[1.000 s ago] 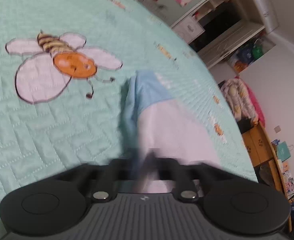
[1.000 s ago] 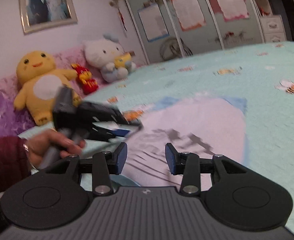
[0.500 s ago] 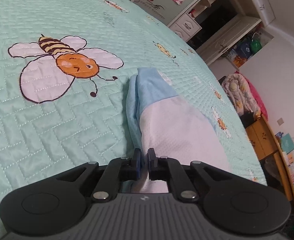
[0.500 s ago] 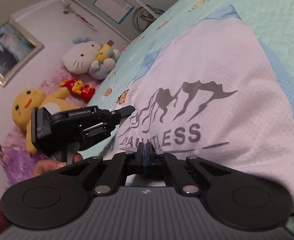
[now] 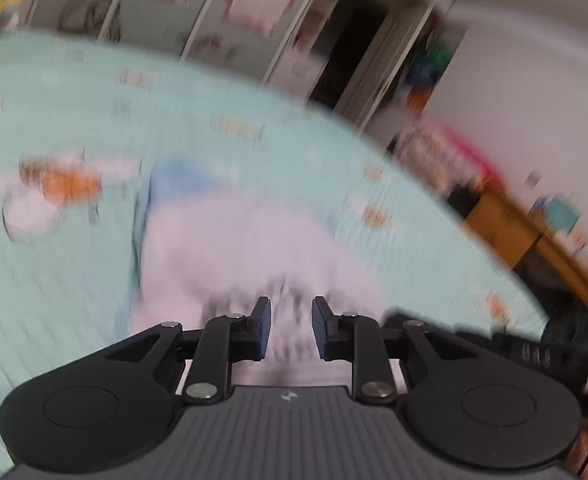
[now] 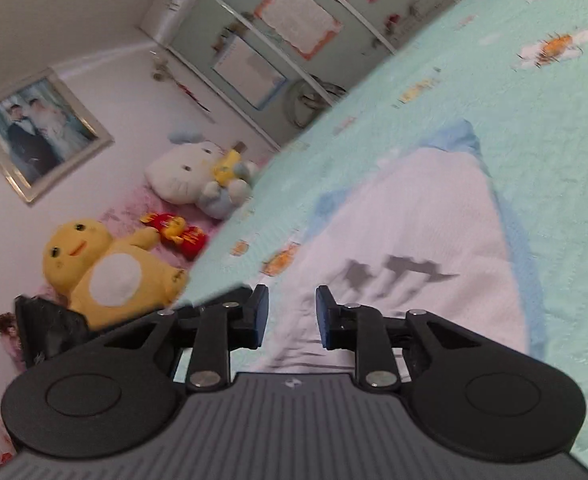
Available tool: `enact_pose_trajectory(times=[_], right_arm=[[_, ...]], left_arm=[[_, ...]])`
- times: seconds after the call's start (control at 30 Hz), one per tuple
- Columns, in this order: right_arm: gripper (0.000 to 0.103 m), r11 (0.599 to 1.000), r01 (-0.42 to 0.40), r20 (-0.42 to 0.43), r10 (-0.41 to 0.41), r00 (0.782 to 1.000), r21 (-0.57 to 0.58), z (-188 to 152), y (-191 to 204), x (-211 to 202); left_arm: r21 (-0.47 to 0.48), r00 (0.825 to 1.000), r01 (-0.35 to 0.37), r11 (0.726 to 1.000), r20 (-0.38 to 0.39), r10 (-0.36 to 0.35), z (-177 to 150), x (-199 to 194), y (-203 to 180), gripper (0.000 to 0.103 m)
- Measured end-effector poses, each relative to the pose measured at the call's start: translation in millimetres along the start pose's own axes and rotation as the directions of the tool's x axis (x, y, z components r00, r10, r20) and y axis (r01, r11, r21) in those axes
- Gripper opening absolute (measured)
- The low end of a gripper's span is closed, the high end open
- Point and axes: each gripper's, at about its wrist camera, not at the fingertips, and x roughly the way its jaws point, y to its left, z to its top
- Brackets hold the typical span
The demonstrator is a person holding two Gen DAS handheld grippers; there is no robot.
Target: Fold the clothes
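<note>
Two grippers noted, both empty. Left gripper (image 5: 291, 328): fingers parted with a clear gap, held low over the near end of the shirt (image 5: 229, 248); this view is smeared, so contact cannot be judged. Shirt, white with blue trim, lies flat on the green bedspread (image 6: 534, 120). Right gripper (image 6: 291, 318): fingers likewise parted, tilted, poised above the shirt's printed front.

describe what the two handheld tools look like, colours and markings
Both look alike: the left tool and right tool have matte black linkage arms, silver pivot screws, blue-faced finger pads, round black discs either side, and a ribbed grey body with a small logo.
</note>
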Motion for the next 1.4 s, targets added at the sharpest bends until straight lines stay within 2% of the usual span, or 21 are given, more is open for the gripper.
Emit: enact_pose_trajectory(times=[0.03,0.07,0.1,0.23,0.3,0.33,0.37,0.4,0.43,0.5,0.57,0.7,0.77,0.8,0.87,0.93,1.0,1.13,1.23,1.33,1.4], right_arm=[[0.026,0.999,0.047,-0.059,-0.046,0.997,0.007,-2.2,-10.6,11.5],[0.008,0.998,0.070,-0.091,-0.069,0.993,0.008,-6.0,-22.1,19.8],[0.000,0.997,0.068,-0.089,-0.066,0.994,0.027,-7.4,-29.8,21.3],[0.000,0.997,0.067,-0.088,-0.063,0.994,0.049,-3.2,-29.1,19.5],[0.010,0.999,0.039,-0.059,-0.037,0.998,0.035,1.3,-20.0,13.2],[0.016,0.999,0.026,-0.032,-0.025,0.999,0.029,4.0,-17.5,8.5],[0.032,1.000,0.016,0.002,-0.016,1.000,0.025,6.8,-16.6,2.9],[0.042,0.999,0.015,0.020,-0.015,1.000,0.036,8.2,-19.3,0.0],[0.043,0.998,0.019,0.024,-0.021,1.000,0.059,8.4,-25.1,-0.6],[0.040,0.994,0.029,0.030,-0.032,0.999,0.106,8.8,-36.5,-1.8],[0.021,0.987,0.038,0.037,-0.044,0.998,0.153,9.2,-48.0,-3.1],[0.034,0.982,0.042,0.068,-0.055,0.996,0.184,8.5,-54.0,-14.1],[0.036,0.985,0.019,0.096,-0.036,0.995,0.173,3.6,-47.9,-27.9],[0.042,0.985,0.009,0.109,-0.028,0.994,0.171,1.0,-45.5,-34.7],[0.049,0.982,0.055,0.096,-0.074,0.993,0.181,-4.5,-51.0,-40.3],[0.042,0.976,0.077,0.077,-0.094,0.993,0.206,-10.1,-63.1,-41.1],[0.043,0.965,0.057,0.087,-0.082,0.993,0.257,-6.0,-66.4,-44.8],[0.046,0.934,-0.054,0.189,-0.015,0.982,0.352,14.9,-69.2,-46.3],[0.046,0.925,-0.092,0.228,0.005,0.974,0.368,47.0,-72.4,-27.9],[0.046,0.933,-0.081,0.253,-0.011,0.967,0.350,87.4,-77.1,1.1],[0.046,0.932,-0.081,0.256,-0.013,0.967,0.353,111.2,-86.3,21.2]], left_arm=[[-0.009,0.999,-0.040,0.999,-0.029,0.040,-8.5,9.4,4.2,0.019],[-0.017,0.996,-0.074,0.997,-0.048,0.073,-16.6,16.9,8.5,0.016],[-0.024,0.997,-0.074,0.997,-0.020,0.073,-21.5,14.6,12.3,0.016],[-0.004,0.995,-0.099,0.995,-0.025,0.099,-18.8,6.3,8.8,0.016],[0.021,0.993,-0.115,0.993,-0.005,0.115,-15.2,-0.7,1.1,0.016],[0.036,0.993,-0.121,0.992,0.017,0.120,-13.9,-4.7,-3.9,0.026],[0.046,0.991,-0.127,0.991,0.044,0.125,-13.3,-8.0,-5.7,0.042],[0.036,0.988,-0.147,0.988,0.060,0.145,-13.9,-7.6,-5.0,0.049],[0.010,0.981,-0.186,0.983,0.056,0.185,-16.6,-5.1,-0.4,0.054],[-0.063,0.964,-0.263,0.963,0.008,0.264,-27.1,2.3,15.0,0.050],[-0.076,0.967,-0.244,0.967,0.051,0.249,-37.5,-2.7,19.4,0.052],[-0.098,0.963,-0.259,0.961,0.048,0.264,-37.2,-14.8,15.9,0.053],[-0.108,0.960,-0.266,0.958,0.061,0.274,-39.5,-23.6,15.5,0.059],[-0.102,0.957,-0.279,0.955,0.057,0.285,-42.8,-24.4,16.7,0.063],[-0.106,0.956,-0.282,0.953,0.055,0.289,-48.1,-26.5,20.7,0.066],[-0.126,0.954,-0.286,0.950,0.051,0.294,-46.8,-30.0,22.2,0.066],[-0.153,0.951,-0.296,0.943,0.045,0.306,-41.0,-34.4,21.5,0.064],[-0.262,0.957,-0.210,0.942,0.141,0.253,-15.0,-47.8,20.6,0.062],[-0.261,0.960,-0.133,0.956,0.205,0.189,27.6,-31.7,20.3,0.062],[-0.233,0.971,-0.075,0.970,0.206,0.125,77.4,5.9,26.9,0.049],[-0.205,0.977,-0.044,0.978,0.197,0.085,106.4,33.3,33.5,0.046]])
